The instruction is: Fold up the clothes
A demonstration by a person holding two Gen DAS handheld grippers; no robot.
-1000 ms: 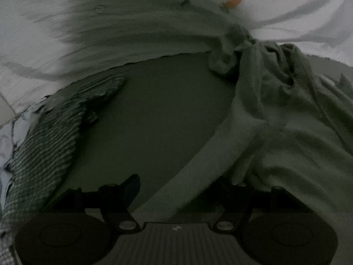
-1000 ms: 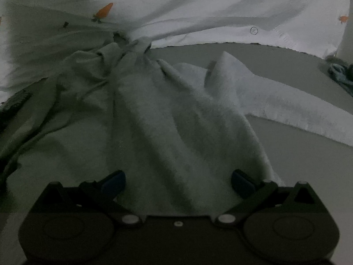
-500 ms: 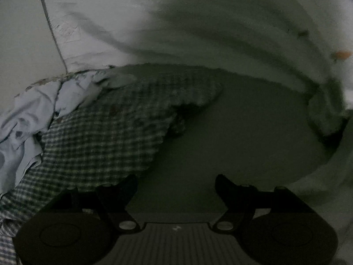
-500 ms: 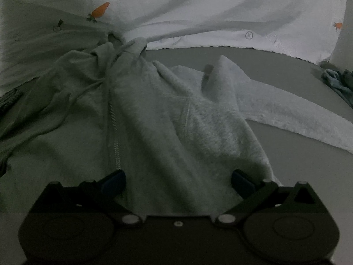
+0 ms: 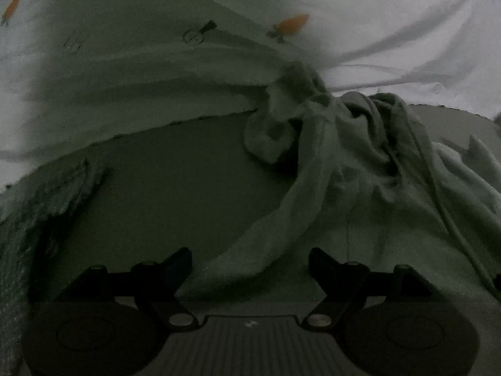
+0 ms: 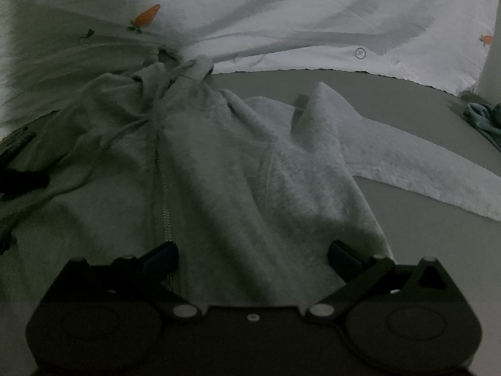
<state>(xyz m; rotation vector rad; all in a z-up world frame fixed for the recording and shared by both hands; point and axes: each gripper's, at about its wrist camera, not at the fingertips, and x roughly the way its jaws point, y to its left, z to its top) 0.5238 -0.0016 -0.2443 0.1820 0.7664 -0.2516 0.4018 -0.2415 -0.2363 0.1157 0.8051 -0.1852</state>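
So the biggest thing here is the white sheet [image 6: 313, 15] with little carrot prints, bunched across the back of a grey bed [image 5: 175, 181] surface (pretty dim light, so I'm guessing it's a bed and not a worktop). On top of that lies the hoodie [image 6: 238, 169], a pale fleecy zip-up, and it's nowhere near folded: body spread out and rumpled, hood [image 5: 281, 125] wadded up against the sheet edge, one sleeve [image 6: 407, 163] stretched out flat off to the right in the right view. The zipper [image 6: 162, 194] runs straight down toward the camera and the drawstring [image 6: 94, 163] snakes loose across the left side. There's also a checked garment [image 5: 28, 219] heaped at the far left of the left view, not folded, and a small bluish cloth [image 6: 482, 116] at the right edge, so more laundry is waiting. The left gripper [image 5: 250, 260] has its fingers spread wide with nothing pinched, sitting just at the hoodie's left edge. The right gripper [image 6: 252, 253] is open too, fingers straddling the bottom hem area without clamping it. I'd say the task is basically at the start: hoodie needs flattening, sleeves brought in, then the actual folds, then the other pieces.
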